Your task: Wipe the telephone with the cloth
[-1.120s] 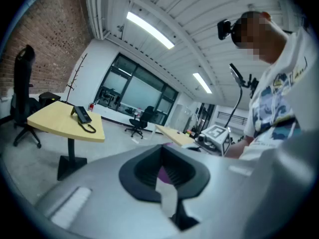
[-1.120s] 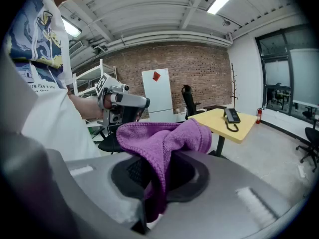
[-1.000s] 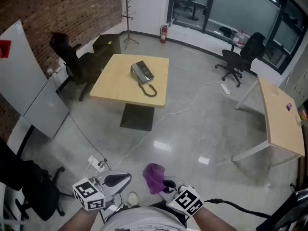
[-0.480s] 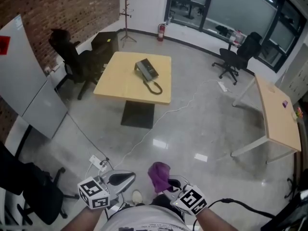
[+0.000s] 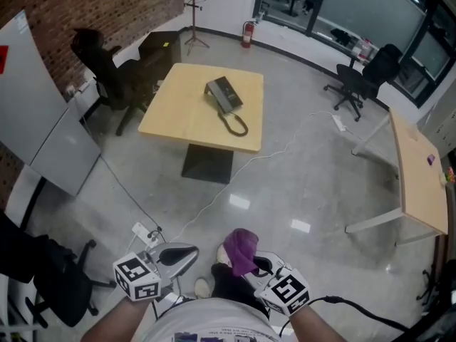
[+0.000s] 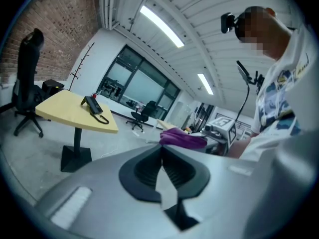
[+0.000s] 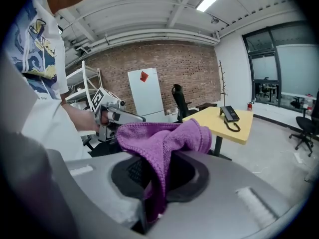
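Your right gripper (image 5: 249, 264) clamps the purple cloth (image 5: 241, 248). Your left gripper (image 5: 189, 251) beside it is closed and empty. The telephone (image 5: 226, 94) is well ahead.

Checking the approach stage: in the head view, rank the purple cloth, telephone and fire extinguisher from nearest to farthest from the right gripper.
1. The purple cloth, clamped in the right gripper.
2. The telephone, on the table ahead.
3. The fire extinguisher, at the room's far end.

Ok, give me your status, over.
Left gripper shut, empty. Right gripper shut on purple cloth. Telephone untouched on far table. White cable on floor between.
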Demonstrator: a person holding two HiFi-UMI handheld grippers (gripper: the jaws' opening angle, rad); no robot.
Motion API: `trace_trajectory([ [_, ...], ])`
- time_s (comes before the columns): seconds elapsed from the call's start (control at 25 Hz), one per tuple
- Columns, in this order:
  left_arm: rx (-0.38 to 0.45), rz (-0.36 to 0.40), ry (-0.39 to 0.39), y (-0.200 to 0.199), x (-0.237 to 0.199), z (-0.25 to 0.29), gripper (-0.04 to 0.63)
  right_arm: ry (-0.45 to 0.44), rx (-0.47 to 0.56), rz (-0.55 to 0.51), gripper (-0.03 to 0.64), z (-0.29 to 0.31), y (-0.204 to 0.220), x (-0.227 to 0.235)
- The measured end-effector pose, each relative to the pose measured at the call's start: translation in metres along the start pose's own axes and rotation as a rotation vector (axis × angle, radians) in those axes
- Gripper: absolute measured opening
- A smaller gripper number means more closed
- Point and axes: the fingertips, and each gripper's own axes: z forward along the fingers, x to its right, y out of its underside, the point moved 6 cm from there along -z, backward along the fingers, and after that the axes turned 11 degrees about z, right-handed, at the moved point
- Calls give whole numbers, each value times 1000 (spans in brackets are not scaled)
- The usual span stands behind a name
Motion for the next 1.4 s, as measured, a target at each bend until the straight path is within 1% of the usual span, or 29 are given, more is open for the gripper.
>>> trace_trajectory([
  [0.24, -10, 22, -47, -39, -51, 33, 5, -41, 6, -30, 44, 30, -37, 57],
  [0.4, 6, 36, -83, -68, -85, 58, 17, -65, 8, -64, 44, 45, -64, 96],
  [0.6, 10, -34, -89, -77, -118, 81, 33, -61, -24, -37, 44, 65, -70, 129],
  [0.72, 14, -69, -86, -77, -147, 90, 41, -60, -29, -23, 44, 81, -78, 141],
  [0.84, 32, -116, -73, -80, -193, 99, 44, -26, -31, -20, 44, 104, -93, 159],
  [0.96, 33, -125, -46, -96, -240, 107, 44, 13, -20, 10, 44, 132, -120, 176],
  [1.04, 7, -117, -22, -105, -262, 107, 44, 35, -9, 38, 44, 150, -133, 178],
  [1.16, -32, -83, 21, -120, -303, 115, 44, 84, 33, 31, 44, 177, -163, 186],
  [1.24, -57, -78, 43, -125, -328, 124, 44, 112, 55, 32, 44, 191, -181, 193],
  [1.32, -77, -101, 60, -125, -351, 136, 48, 140, 64, 35, 44, 201, -193, 200],
  [1.4, -87, -145, 61, -121, -372, 150, 48, 161, 63, 35, 44, 208, -204, 208],
])
